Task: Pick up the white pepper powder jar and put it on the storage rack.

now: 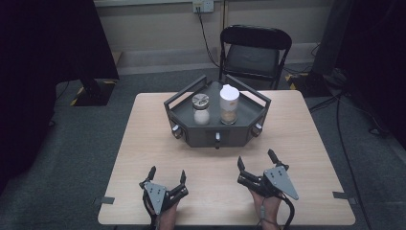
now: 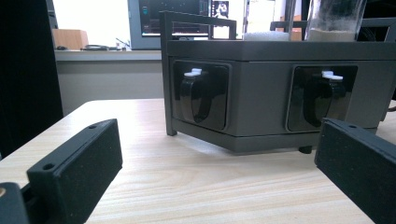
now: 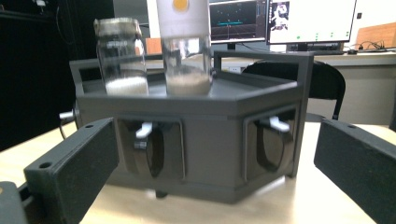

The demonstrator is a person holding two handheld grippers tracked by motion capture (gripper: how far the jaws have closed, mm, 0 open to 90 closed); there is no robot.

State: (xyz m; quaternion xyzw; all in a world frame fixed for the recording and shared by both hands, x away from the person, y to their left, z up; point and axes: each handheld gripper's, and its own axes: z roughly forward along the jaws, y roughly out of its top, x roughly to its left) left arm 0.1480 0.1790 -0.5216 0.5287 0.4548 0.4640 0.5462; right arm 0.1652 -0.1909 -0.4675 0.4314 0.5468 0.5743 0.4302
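Note:
A dark grey hexagonal stand sits at the middle back of the table, with knobs on its front faces. On top stand a short jar with a metal lid and a taller jar with a white lid, both partly holding pale powder. My left gripper rests open near the front edge, left of centre. My right gripper is open too, front right. The left gripper view faces the stand and two black knobs. From the right gripper view I see the stand and both jars.
A black folding chair stands behind the table. Cables run over the grey carpet at the right. Tape tabs mark the table's front corners. Bare wood lies between the grippers and the stand.

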